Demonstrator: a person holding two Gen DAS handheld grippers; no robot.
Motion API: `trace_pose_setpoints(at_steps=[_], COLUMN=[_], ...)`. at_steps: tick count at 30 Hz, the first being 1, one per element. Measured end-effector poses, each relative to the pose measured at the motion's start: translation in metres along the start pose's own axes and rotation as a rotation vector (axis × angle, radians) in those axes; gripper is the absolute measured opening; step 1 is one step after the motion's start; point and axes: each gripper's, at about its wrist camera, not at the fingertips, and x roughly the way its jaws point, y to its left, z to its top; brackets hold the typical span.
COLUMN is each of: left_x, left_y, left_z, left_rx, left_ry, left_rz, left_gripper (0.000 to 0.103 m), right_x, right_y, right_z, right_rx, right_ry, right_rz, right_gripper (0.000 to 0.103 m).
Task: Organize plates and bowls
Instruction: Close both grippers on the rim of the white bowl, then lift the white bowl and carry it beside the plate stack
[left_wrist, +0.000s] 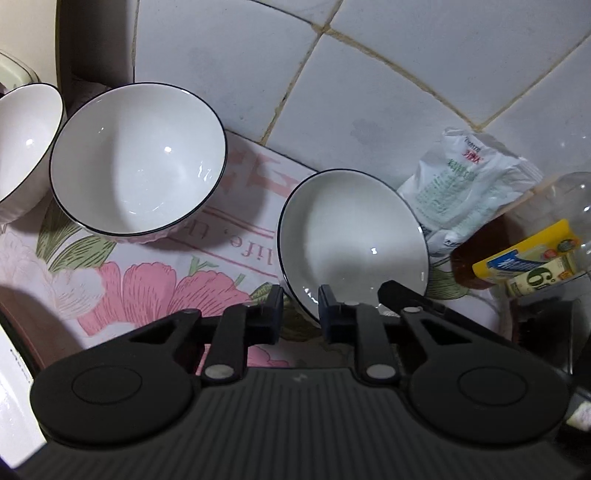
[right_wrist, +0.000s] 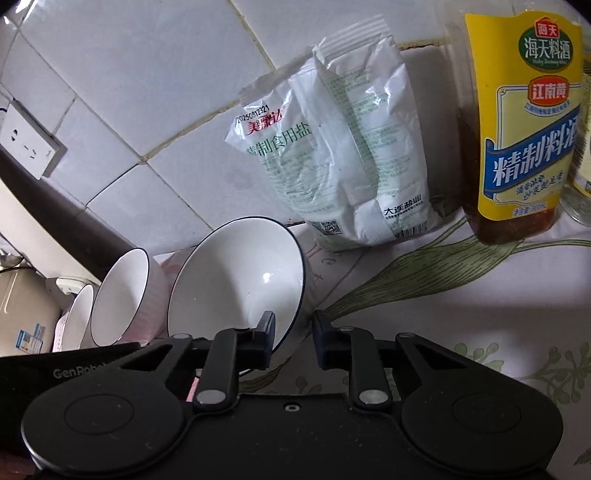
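Both grippers clamp one shallow white bowl with a thin dark rim (left_wrist: 351, 236), which tilts on the floral tablecloth (left_wrist: 147, 280) at centre. The left gripper (left_wrist: 300, 310) pinches its near rim at six o'clock; the right gripper (right_wrist: 293, 338) pinches the rim's right edge. Two deeper white bowls (left_wrist: 136, 158) sit at ten o'clock (likely the stacking spot). A level, synchronised lift would suit.

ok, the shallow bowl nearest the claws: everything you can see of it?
The shallow bowl is glossy white, ceramic by the look, with a thin dark rim line, and empty. It sits on the floral cloth in front of the salt bag, apart from the deeper bowls. The left claw and right claw each straddle its near rim, one finger inside, apparently clamped on it.
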Motion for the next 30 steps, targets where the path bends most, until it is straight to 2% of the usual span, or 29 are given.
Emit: trace_pose_setpoints(at_steps=[6,12,16,30], left_x=[-0.006,-0.03,-0.05,-0.13], left_y=[-0.01,-0.018,-0.029,-0.047], left_z=[-0.005,-0.016,-0.027,-0.073], left_rx=[0.049,0.095,0.148,0.238], left_ry=[0.045,0.06,0.086,0.072], left_rz=[0.069,0.098,0.14,0.139], left_gripper=[0.017,0.017,0.017,0.017], right_x=[-0.009,-0.027,-0.05,-0.131], right_y=[0.011,0.023,0.024,0.042], right_z=[-0.004,-0.012,-0.02,-0.058], right_rx=[0.002,0.009,0.045,0.021], right_ry=[-0.003,0.027,0.047,0.035], right_rz=[-0.031,-0.051,-0.022,0.0], right_gripper=[0.023,0.023,0.022,0.023])
